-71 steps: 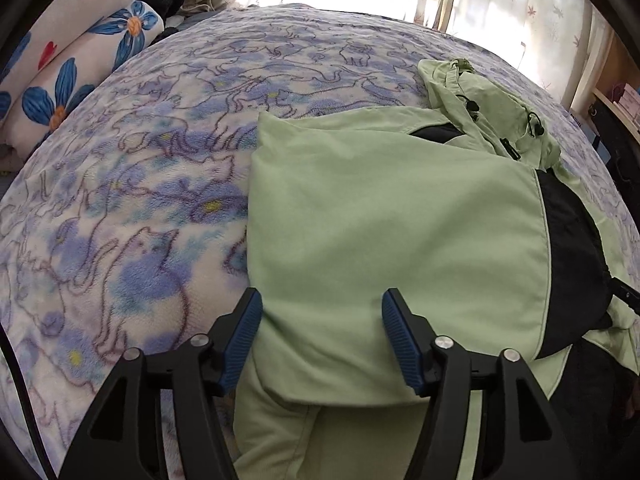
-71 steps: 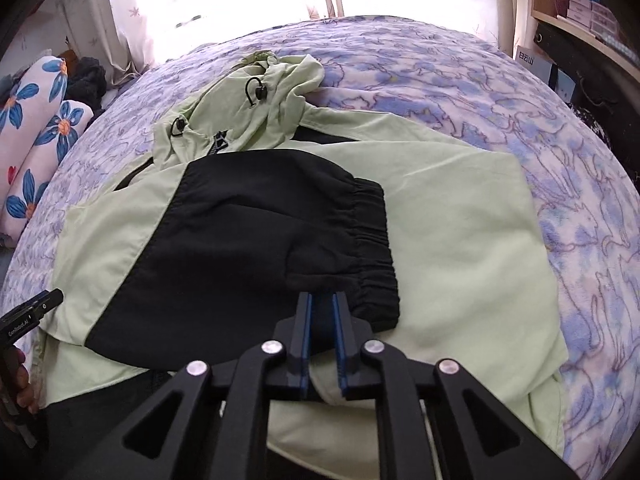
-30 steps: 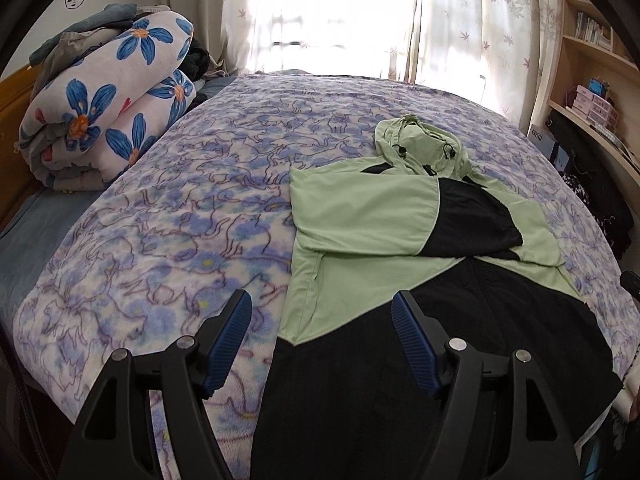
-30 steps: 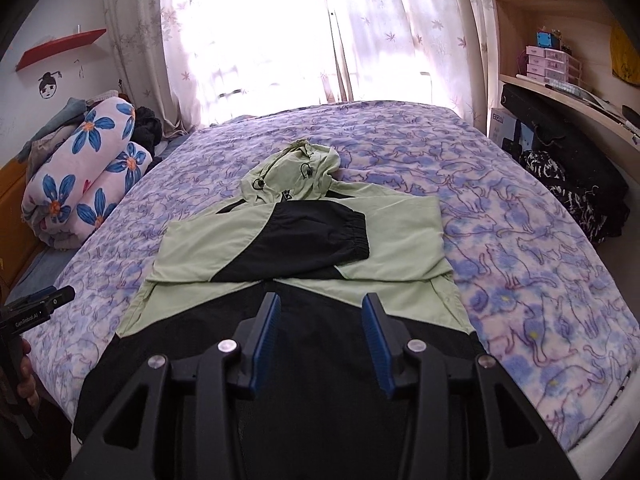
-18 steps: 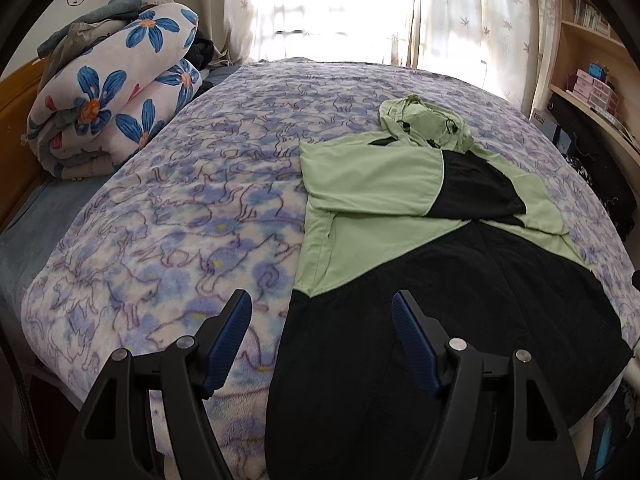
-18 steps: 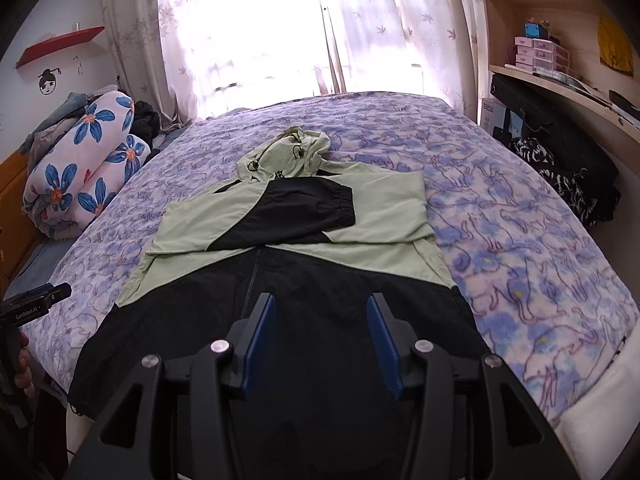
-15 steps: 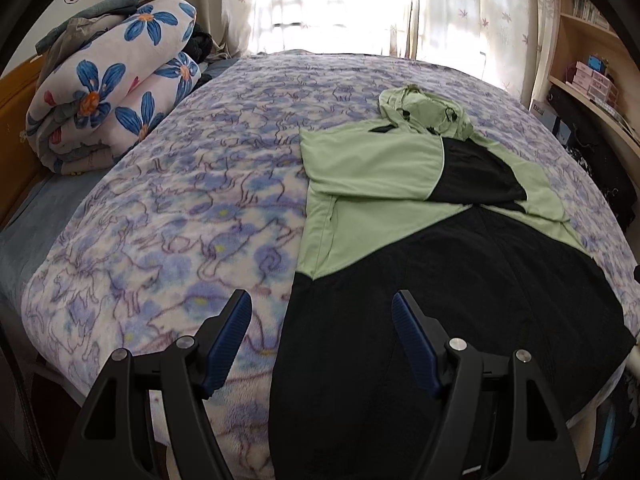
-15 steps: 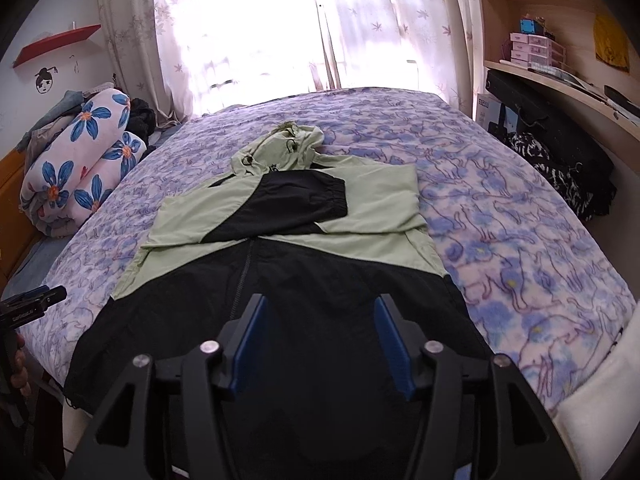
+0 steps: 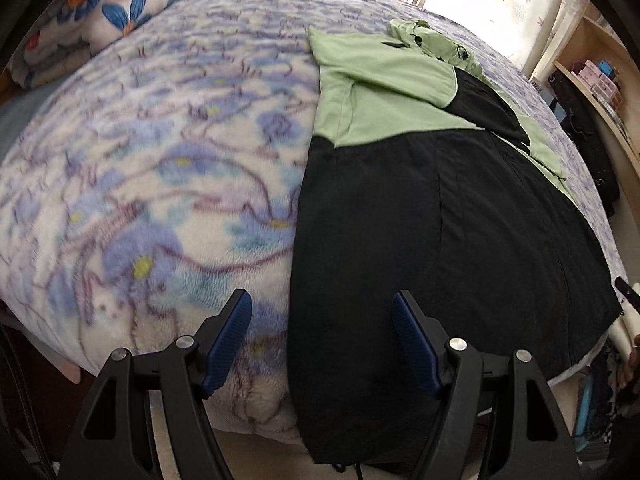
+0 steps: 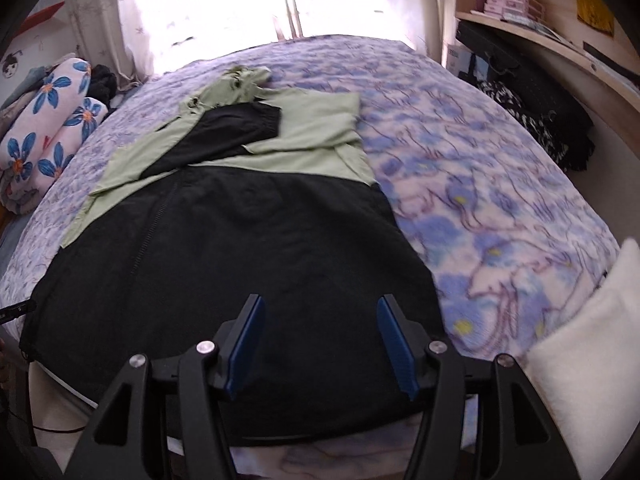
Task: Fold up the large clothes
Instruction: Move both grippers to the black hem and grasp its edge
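Here both tools, left tool [image 9: 322, 320] and right tool [image 10: 319, 322], gape, seemingly above the jacket [image 10: 240, 240] hem.

The hooded jacket [image 10: 240, 240] is black across its lower body and pale green at the shoulders, sleeves and hood [image 10: 236, 80], with one black cuff. It lies on a fleece blanket [image 9: 160, 160] printed with blue-violet flowers and purple outlines on white. The rolled quilt [image 10: 48, 128] is pale pink with big blue flowers with orange centres.

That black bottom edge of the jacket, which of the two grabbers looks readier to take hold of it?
Probably the left gripper: its open jaws straddle the jacket's side edge where the hem drapes off the bed. The right gripper, also open, faces flat black cloth with no edge between its fingers.
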Available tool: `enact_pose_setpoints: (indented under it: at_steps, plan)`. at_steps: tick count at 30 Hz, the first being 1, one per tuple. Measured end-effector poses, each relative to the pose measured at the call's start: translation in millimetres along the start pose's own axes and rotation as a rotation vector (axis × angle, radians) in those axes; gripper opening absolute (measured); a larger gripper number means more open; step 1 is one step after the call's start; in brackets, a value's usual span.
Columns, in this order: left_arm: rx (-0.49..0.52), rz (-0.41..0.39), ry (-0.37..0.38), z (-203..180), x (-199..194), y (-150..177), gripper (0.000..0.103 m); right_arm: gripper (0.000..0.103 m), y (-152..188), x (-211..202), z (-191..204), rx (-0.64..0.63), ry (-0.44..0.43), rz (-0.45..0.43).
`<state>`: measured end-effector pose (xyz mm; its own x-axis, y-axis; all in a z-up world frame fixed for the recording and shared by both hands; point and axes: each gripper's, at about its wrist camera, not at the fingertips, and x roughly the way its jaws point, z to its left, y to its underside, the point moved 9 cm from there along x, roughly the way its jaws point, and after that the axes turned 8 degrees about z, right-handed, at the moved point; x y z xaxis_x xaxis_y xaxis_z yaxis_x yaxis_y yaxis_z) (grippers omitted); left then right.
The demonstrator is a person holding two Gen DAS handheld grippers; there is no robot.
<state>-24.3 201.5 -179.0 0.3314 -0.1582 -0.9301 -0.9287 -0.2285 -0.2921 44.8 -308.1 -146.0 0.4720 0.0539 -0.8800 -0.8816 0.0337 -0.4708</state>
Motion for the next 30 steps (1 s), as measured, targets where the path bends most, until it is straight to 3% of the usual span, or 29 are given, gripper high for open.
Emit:
enact_pose_setpoints:
  at_steps: [7,14,20,23,26,30]
  plan:
    - [0.020,-0.003,0.048,-0.5,4.8,3.0,0.074,0.058,9.7,10.5,-39.8,0.075,0.008,0.057]
    - [0.022,0.009,0.069,-3.2,5.2,3.1,0.075,0.059,11.1,33.6,-60.7,0.144,-0.066,0.133]
    - [0.000,0.044,0.155,-2.2,6.4,7.9,0.076,0.060,15.1,36.5,-41.1,0.082,-0.194,0.179]
    - [-0.014,0.053,0.195,-2.6,6.6,9.8,0.076,0.060,20.1,34.1,-21.2,0.060,-0.348,0.224]
    - [-0.017,0.063,0.208,-3.1,9.5,11.6,0.076,0.060,23.9,41.0,-9.4,-0.001,-0.295,0.238]
    - [0.001,0.082,0.221,-10.6,10.2,15.7,0.076,0.059,22.9,46.1,-6.3,0.022,-0.304,0.225]
